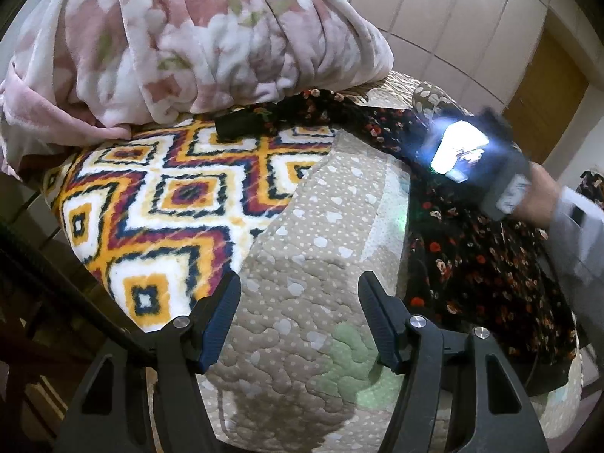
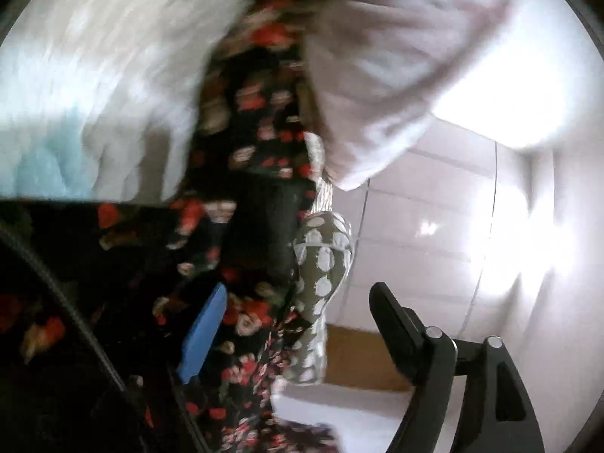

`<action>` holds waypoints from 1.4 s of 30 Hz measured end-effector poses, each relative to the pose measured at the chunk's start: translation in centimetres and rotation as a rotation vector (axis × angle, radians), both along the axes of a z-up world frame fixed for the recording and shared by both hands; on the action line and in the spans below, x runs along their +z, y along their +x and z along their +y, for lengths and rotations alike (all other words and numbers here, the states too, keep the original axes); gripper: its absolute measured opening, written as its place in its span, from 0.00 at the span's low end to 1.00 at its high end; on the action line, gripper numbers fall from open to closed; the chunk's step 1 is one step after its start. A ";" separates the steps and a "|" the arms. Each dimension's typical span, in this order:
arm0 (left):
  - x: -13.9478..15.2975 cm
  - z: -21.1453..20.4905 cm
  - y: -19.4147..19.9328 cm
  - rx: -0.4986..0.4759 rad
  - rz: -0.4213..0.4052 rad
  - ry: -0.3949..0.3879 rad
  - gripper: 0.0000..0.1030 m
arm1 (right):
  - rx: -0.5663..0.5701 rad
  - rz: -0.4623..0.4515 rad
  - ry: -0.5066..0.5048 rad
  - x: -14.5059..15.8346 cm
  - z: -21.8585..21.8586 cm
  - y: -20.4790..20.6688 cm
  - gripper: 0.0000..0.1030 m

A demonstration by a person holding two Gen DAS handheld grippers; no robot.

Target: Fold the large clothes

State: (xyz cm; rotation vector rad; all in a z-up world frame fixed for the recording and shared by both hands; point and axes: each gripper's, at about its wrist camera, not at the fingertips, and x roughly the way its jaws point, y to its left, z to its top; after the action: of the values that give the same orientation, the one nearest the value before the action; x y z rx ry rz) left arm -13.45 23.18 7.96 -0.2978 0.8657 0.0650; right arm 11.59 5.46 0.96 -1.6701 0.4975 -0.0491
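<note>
A: From the left wrist view, the left hand-held gripper (image 1: 300,321) is seen part-open and empty over the quilted bedspread (image 1: 302,256); the black floral dress (image 1: 472,241) is spread to its right, beside a plush diamond-patterned blanket (image 1: 158,204)

B: From the right wrist view, blurred, the right hand-held gripper (image 2: 294,324) is held wide above the dress, gripping nothing. The thin, slippery cloth could be bunched if snagged

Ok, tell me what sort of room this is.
Most likely a bedroom at home. A quilted bedspread covers a bed-like surface, a pink floral blanket is heaped at its far end, and tall glossy wardrobe doors line the wall behind.
</note>
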 end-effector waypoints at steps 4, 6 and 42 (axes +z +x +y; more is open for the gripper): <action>0.0 0.3 -0.1 0.007 -0.001 -0.008 0.62 | -0.197 0.003 0.372 7.3 -4.8 0.7 0.83; -0.3 0.2 0.1 0.008 0.005 -0.015 0.62 | -0.351 0.010 0.551 10.4 -10.4 1.3 0.83; 0.7 -0.9 2.4 0.065 0.028 -0.016 0.63 | -0.886 0.009 1.447 15.9 -34.6 -3.7 0.22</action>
State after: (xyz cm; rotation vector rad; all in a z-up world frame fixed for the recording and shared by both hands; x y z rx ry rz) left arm -11.00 22.28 8.71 -0.3414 0.8847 0.1232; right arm 7.86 -29.15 16.84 0.0260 0.9315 -0.2574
